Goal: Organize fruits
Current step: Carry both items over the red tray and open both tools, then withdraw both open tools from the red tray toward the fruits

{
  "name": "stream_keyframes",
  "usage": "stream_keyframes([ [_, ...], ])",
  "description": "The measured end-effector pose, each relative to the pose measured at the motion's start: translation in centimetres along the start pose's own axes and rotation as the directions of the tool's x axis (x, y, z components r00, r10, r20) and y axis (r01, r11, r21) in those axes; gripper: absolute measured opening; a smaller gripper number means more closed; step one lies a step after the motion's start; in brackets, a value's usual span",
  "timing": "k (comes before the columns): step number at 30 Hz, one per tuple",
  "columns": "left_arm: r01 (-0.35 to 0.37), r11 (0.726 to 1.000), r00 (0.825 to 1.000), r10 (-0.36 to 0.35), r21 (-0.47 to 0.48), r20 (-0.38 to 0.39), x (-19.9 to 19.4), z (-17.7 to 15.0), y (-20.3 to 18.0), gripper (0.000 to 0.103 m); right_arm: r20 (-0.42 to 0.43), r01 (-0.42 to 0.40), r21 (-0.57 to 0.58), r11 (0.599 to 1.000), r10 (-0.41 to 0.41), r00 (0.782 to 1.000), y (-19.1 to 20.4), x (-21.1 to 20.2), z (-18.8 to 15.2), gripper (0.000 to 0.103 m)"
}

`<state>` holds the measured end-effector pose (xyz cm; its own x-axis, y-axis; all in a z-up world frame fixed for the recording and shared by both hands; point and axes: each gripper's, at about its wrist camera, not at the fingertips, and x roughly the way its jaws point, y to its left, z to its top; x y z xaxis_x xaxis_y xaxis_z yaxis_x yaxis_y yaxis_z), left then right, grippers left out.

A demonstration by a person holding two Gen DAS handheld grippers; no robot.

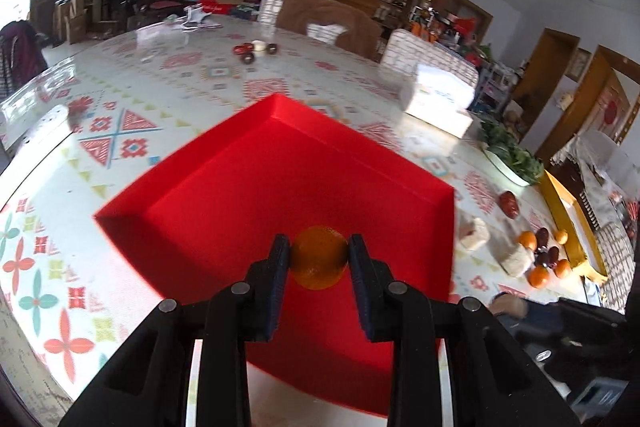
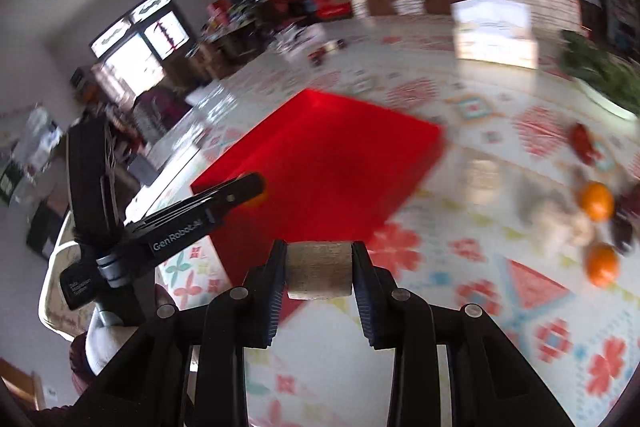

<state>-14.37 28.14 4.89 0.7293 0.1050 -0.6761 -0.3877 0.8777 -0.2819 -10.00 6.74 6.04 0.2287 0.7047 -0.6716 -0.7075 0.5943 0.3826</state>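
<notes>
The small orange (image 1: 319, 257) sits pinched between the pads of the left gripper (image 1: 319, 255), hanging over the near part of the red tray (image 1: 248, 187). To finish this step well, I would lower it close to the tray floor before the pads part, because a round, smooth-skinned fruit will roll on that flat, slick plastic and the low walls are its only stop; setting it down near a corner or wall would keep it put.

The right gripper (image 2: 319, 269) is clamped on a pale, stubby cylinder (image 2: 319, 269) with a matte, slightly rough beige side. It looks like a cut piece of some starchy fruit or root, though the blur leaves me unsure. It hangs above the patterned tablecloth (image 2: 460, 307), just short of the tray's near edge (image 2: 304, 227), so it needs to travel further over the rim before release. Its flat ends should let it stand without rolling.

The tray is rigid, glossy and square-cornered, and nothing rests on its visible floor. Off to the right on the glossy cloth lie more oranges (image 1: 538, 275), dark oval fruits (image 1: 547, 247) and other pale chunks (image 1: 473, 233), well apart from the tray. A white dish of leafy greens (image 1: 510, 155) stands beyond them.
</notes>
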Motion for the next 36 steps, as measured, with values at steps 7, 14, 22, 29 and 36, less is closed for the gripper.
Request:
stream_keyframes([
  [7,-0.019,0.999,1.0,0.019,-0.03,-0.011,0.2,0.2,2.2,0.029,-0.046,0.035,-0.07,0.997,-0.039,0.998,2.6,5.5,0.8,0.035],
  [14,-0.004,0.999,1.0,0.004,-0.043,0.006,-0.2,0.5,2.5,0.048,-0.036,0.073,-0.123,0.99,-0.078,0.996,3.6,5.9,0.9,0.038],
  [22,-0.007,0.996,0.999,0.011,-0.084,0.049,-1.5,0.7,2.9,0.057,0.028,0.134,-0.076,0.988,-0.132,0.991,2.9,2.9,0.6,0.054],
  [29,0.004,0.997,0.997,0.002,-0.075,0.079,-2.6,0.6,1.7,0.06,-0.07,0.139,-0.009,0.99,-0.14,0.988,2.2,4.7,-1.6,0.054],
  [36,0.01,0.997,0.996,-0.003,-0.074,0.092,-3.4,0.6,1.0,0.063,-0.099,0.232,-0.061,0.971,-0.237,0.966,1.4,5.3,-2.0,0.054],
])
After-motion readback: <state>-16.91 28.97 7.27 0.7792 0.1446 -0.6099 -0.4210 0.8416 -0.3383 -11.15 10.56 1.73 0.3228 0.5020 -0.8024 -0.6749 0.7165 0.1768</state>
